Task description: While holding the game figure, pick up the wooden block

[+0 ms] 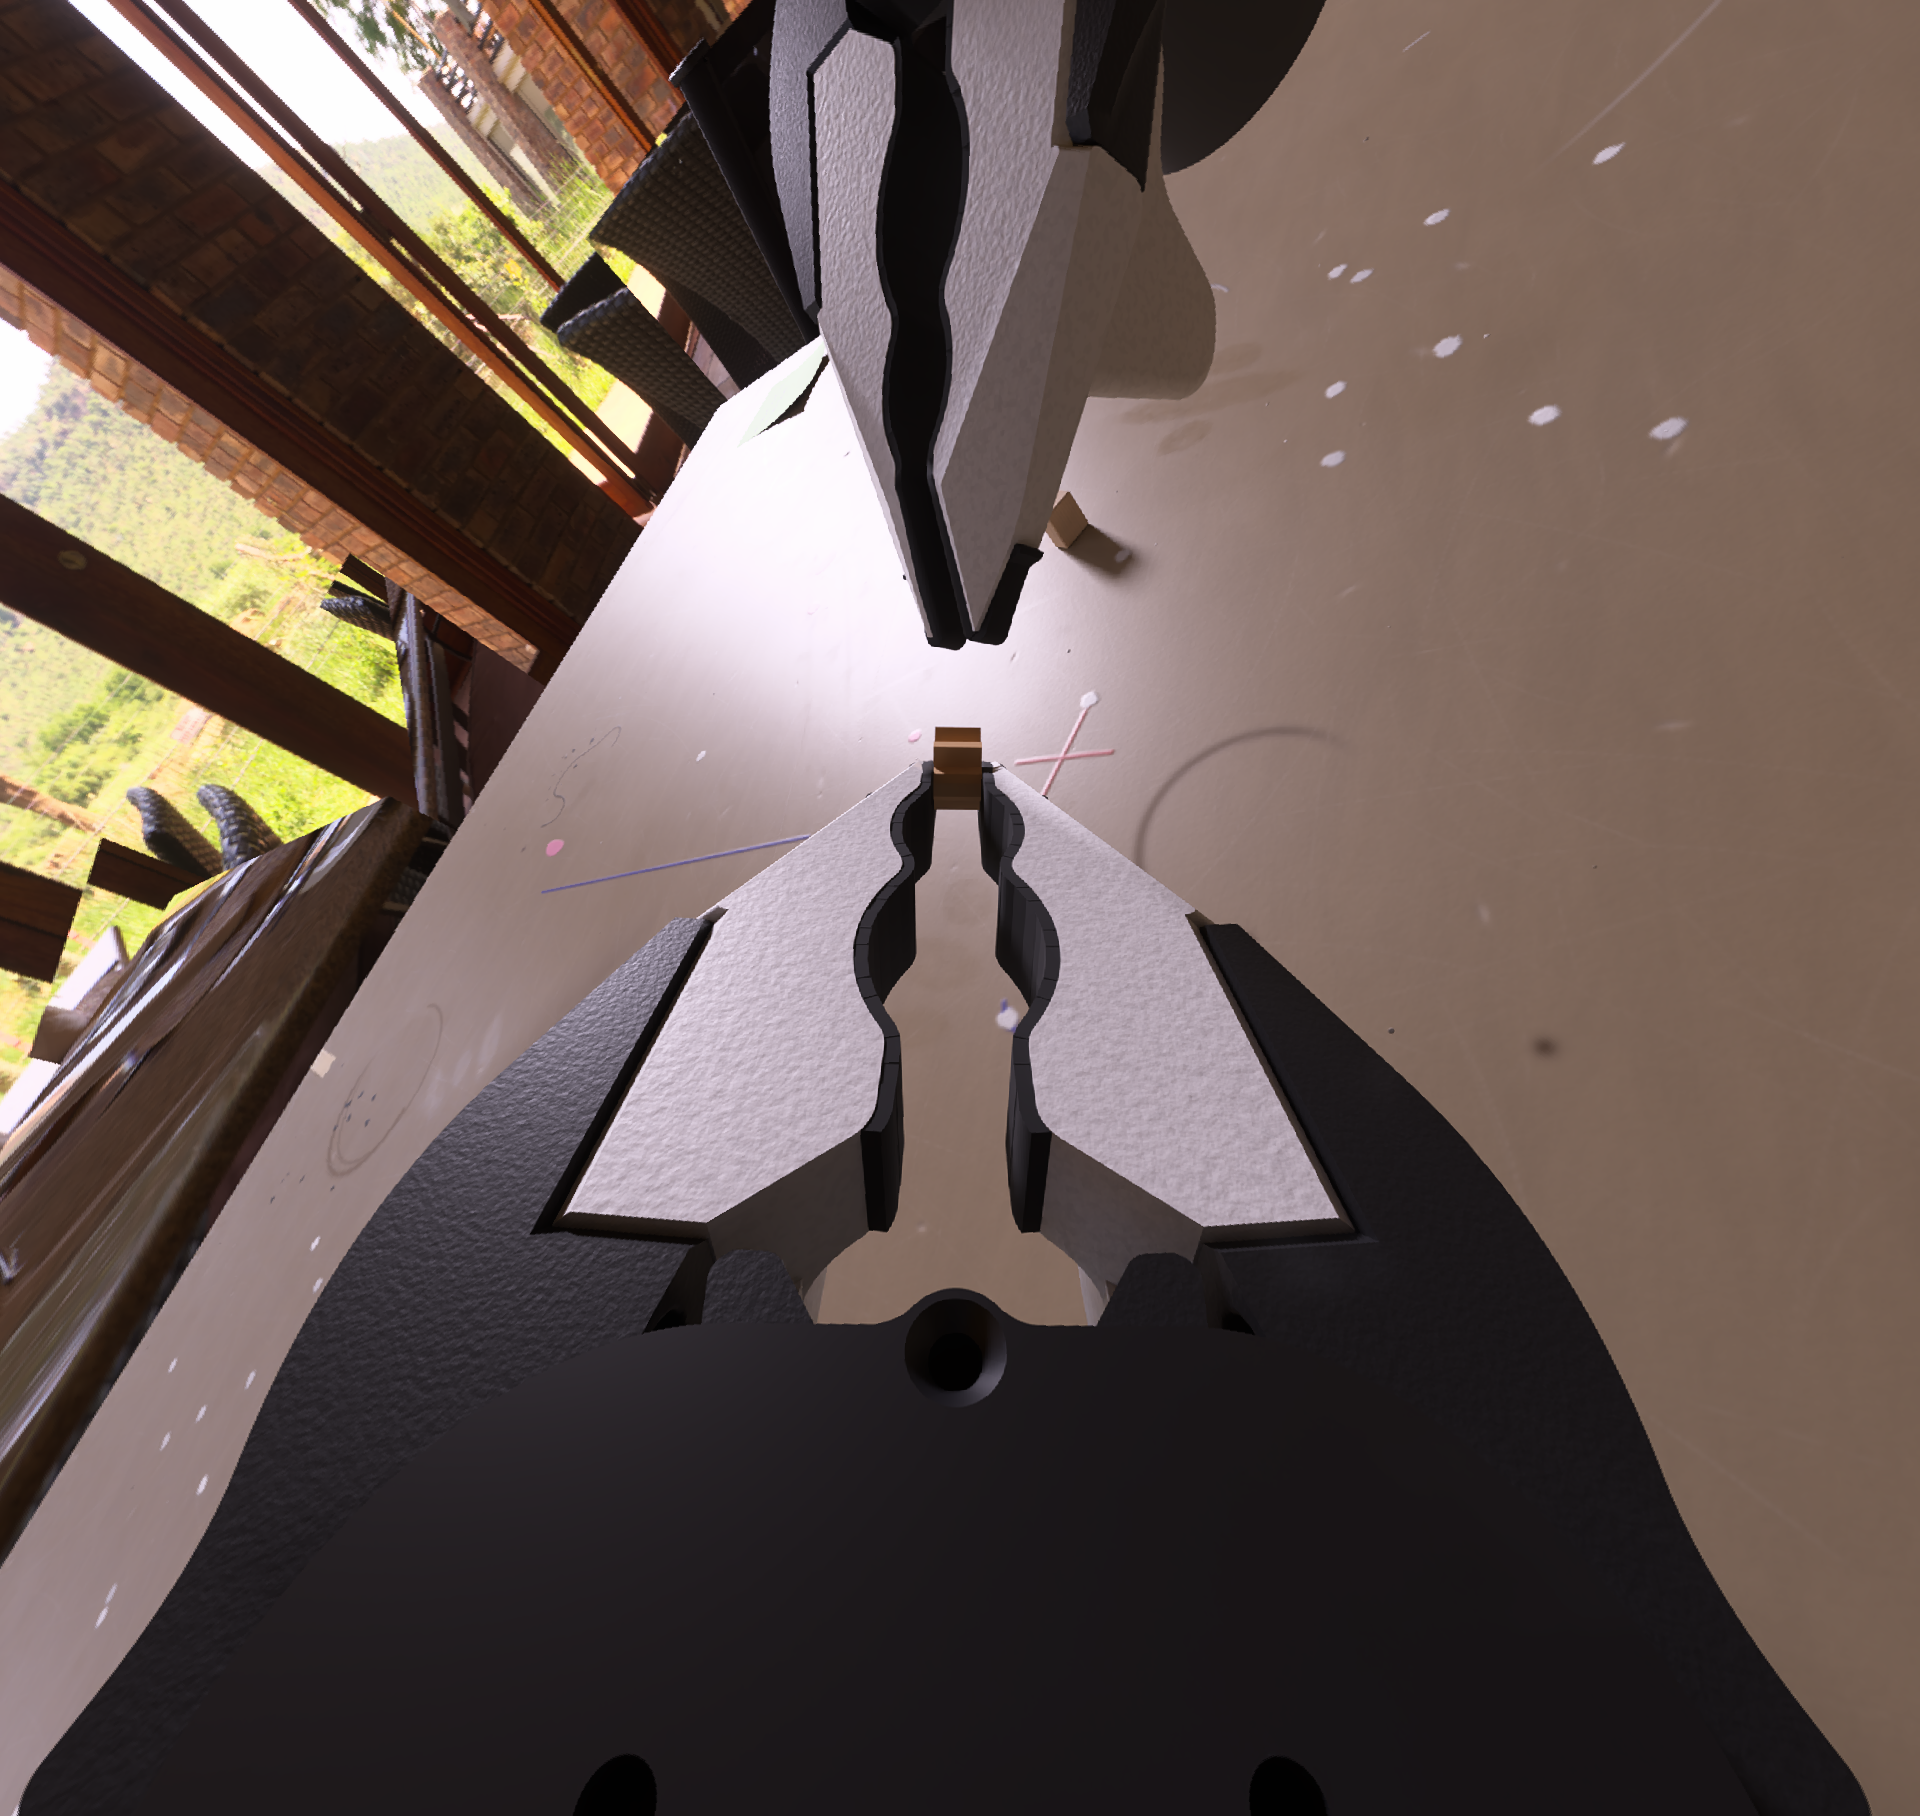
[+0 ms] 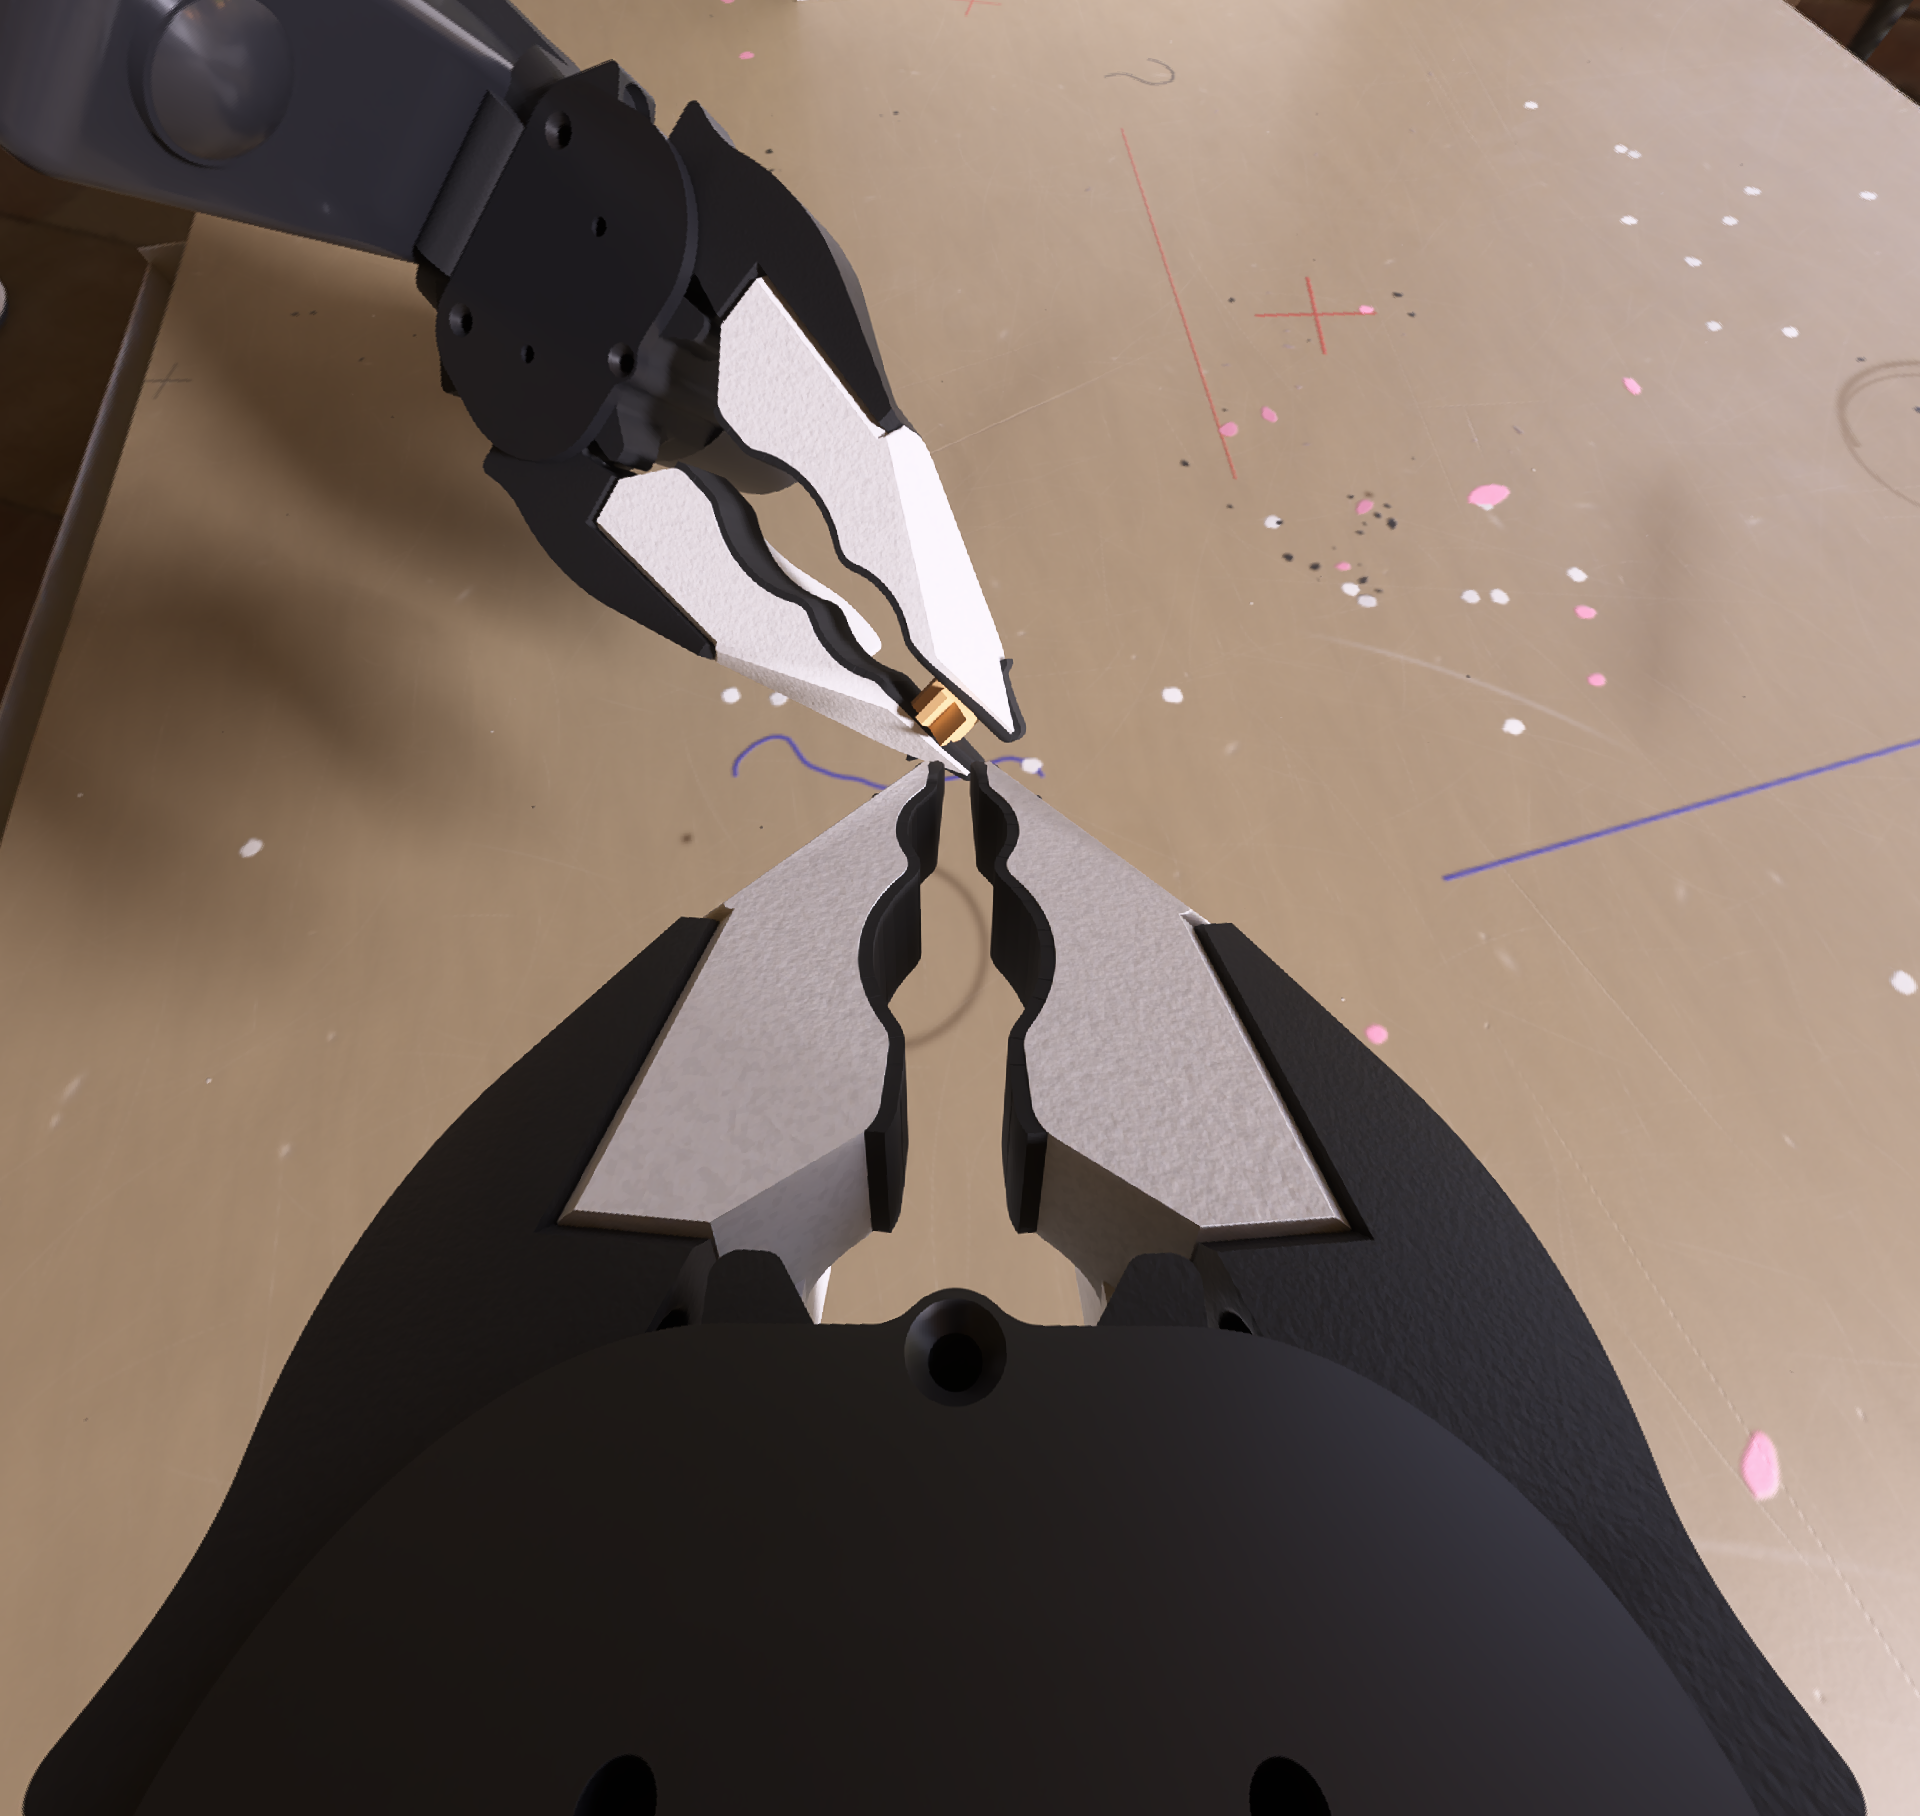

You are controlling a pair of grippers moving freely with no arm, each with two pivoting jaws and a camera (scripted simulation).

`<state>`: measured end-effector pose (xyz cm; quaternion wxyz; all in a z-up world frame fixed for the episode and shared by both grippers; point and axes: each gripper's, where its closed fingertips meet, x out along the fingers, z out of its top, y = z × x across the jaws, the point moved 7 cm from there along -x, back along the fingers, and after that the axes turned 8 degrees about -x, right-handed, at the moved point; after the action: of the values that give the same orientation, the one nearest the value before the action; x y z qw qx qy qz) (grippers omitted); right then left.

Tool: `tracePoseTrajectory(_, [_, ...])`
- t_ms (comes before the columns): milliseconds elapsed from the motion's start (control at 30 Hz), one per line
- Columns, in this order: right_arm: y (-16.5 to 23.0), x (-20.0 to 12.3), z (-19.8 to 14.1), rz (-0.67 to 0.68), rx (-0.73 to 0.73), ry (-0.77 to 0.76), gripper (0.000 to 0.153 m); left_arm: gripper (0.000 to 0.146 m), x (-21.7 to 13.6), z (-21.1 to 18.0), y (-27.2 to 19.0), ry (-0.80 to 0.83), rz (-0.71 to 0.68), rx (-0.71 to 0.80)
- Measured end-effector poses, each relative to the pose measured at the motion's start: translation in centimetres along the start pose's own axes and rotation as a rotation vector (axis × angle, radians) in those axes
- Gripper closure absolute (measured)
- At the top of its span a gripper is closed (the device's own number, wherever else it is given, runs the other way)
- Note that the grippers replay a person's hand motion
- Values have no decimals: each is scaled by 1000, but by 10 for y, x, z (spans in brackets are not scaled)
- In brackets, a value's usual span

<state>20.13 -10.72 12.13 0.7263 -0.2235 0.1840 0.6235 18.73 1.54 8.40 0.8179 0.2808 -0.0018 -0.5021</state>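
Left gripper point(image 1: 956, 779) pinches the small tan-orange game figure point(image 1: 957, 767) right at its fingertips, clear of the beige paint-flecked tabletop point(image 1: 1455, 831).

Right gripper point(image 2: 954, 774) is nearly closed, narrow gap, nothing between the fingers.

Small light-brown wooden block point(image 1: 1070, 523) sits on the table just beside and partly behind the right gripper in the left wrist view; not visible in the right wrist view.

Judgement: block is probably light, rigid, flat-faced, low slip risk. Open wider first, take 2 opposite flat sides, mid-height.
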Motion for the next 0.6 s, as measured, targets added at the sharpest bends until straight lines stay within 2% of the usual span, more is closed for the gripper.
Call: tracePoseTrajectory(600, [-1,2,0,21,-1,1,148,139,-1,0,1,-4,-2,-8])
